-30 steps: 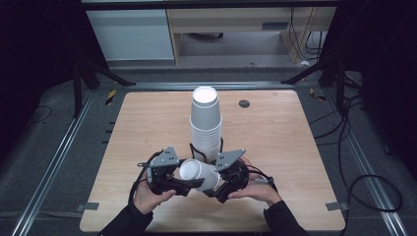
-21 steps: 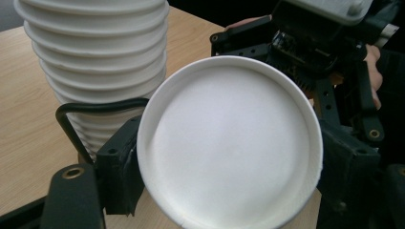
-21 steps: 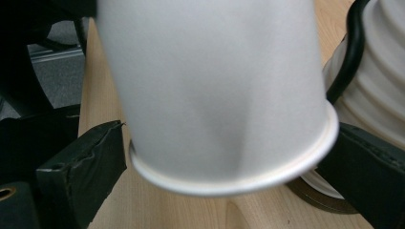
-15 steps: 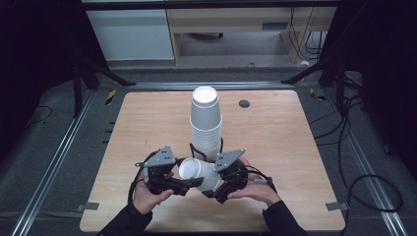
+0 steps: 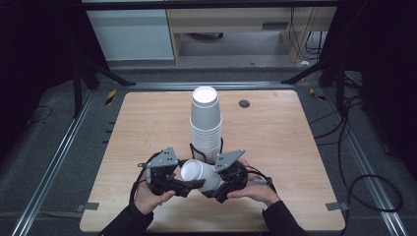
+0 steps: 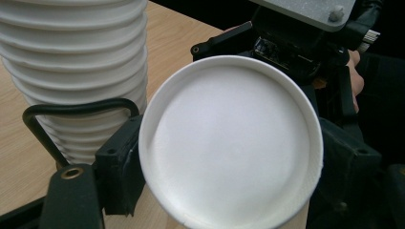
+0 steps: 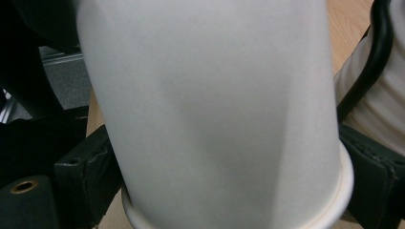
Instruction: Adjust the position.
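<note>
A single white paper cup (image 5: 199,174) lies on its side just above the near middle of the wooden table (image 5: 275,132), held between the two grippers, its closed base turned toward the left one. No brand, label or writing can be read on it. In the left gripper view the base (image 6: 229,143) sits between the black jaws, which press against the cup wall on either side, so the left gripper (image 5: 183,186) is closed on the cup. In the right gripper view the cup wall (image 7: 210,109) rises from the rolled rim (image 7: 341,191), which sits between the right gripper's (image 5: 220,186) jaws; these also bear on it from both sides, open just to the rim's width. Both hands come in from the near edge, the left hand (image 5: 147,195) and right hand (image 5: 253,189) angled inward toward each other, the grey plates uppermost. Just beyond the held cup stands a tall stack of white cups (image 5: 205,123), upright within a black wire holder (image 6: 71,112). A small dark disc (image 5: 244,103) lies well apart near the far edge.
</note>
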`<state>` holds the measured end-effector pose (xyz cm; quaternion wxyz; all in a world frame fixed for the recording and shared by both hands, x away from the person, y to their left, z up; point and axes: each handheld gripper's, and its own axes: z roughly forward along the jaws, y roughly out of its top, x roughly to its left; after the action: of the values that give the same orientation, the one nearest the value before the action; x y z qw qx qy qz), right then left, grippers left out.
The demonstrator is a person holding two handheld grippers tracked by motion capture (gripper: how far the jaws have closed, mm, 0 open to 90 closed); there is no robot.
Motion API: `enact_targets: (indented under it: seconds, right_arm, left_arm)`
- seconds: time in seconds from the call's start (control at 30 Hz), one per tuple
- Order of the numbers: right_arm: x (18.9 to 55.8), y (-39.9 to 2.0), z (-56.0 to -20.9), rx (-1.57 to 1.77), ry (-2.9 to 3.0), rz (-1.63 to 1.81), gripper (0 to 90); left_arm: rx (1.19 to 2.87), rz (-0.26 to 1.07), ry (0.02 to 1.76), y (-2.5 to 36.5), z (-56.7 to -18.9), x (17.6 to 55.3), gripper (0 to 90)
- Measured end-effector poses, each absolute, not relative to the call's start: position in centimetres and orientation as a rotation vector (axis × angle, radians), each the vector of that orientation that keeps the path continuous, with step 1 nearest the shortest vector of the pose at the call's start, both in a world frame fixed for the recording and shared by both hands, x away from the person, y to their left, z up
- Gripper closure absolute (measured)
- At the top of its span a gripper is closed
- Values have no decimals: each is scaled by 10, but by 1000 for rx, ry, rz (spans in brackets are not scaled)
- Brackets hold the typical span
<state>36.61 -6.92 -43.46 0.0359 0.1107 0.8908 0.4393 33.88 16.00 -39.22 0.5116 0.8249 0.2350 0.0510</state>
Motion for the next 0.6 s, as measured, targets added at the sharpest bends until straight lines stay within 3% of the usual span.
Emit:
enact_targets:
  seconds: [0.6]
  right_arm:
    - [372,-85,-425,345,2708,1249,94]
  left_arm:
    - [2029,169,582,163,-393,341,161]
